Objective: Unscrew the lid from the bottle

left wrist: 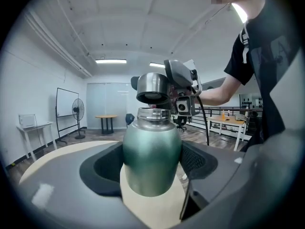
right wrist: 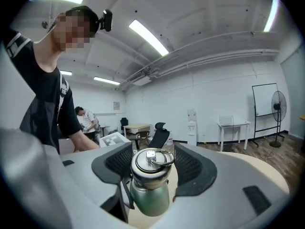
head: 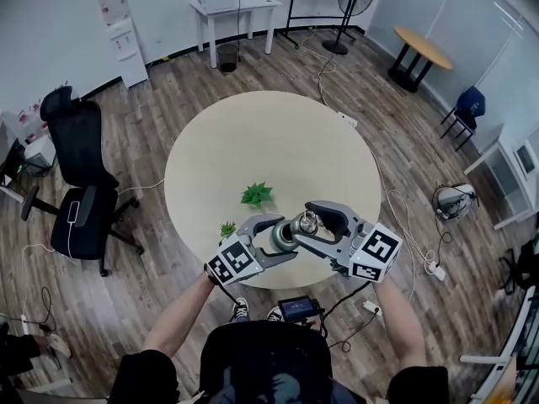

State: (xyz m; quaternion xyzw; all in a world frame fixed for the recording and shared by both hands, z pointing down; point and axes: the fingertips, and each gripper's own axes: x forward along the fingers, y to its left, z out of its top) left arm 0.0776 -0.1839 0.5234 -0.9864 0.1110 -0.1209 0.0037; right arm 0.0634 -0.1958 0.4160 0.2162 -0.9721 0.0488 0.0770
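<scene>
My left gripper [head: 276,239] is shut on the green metal bottle [head: 281,236], holding its body above the round table's near edge. In the left gripper view the bottle [left wrist: 151,151] sits between both jaws [left wrist: 152,168], its steel neck bare at the top. The steel lid [left wrist: 152,87] hangs just above that neck with a small gap, gripped by my right gripper [left wrist: 180,87]. In the right gripper view the lid [right wrist: 150,163], with its ring handle, is pinched between the jaws [right wrist: 151,165], and the bottle [right wrist: 150,199] shows below it. In the head view the lid [head: 309,221] sits in the right gripper [head: 313,225].
The beige round table [head: 253,141] carries two small green plants [head: 256,194] [head: 227,228] just beyond the grippers. A black office chair [head: 80,188] stands to the left on the wooden floor. Cables lie on the floor to the right.
</scene>
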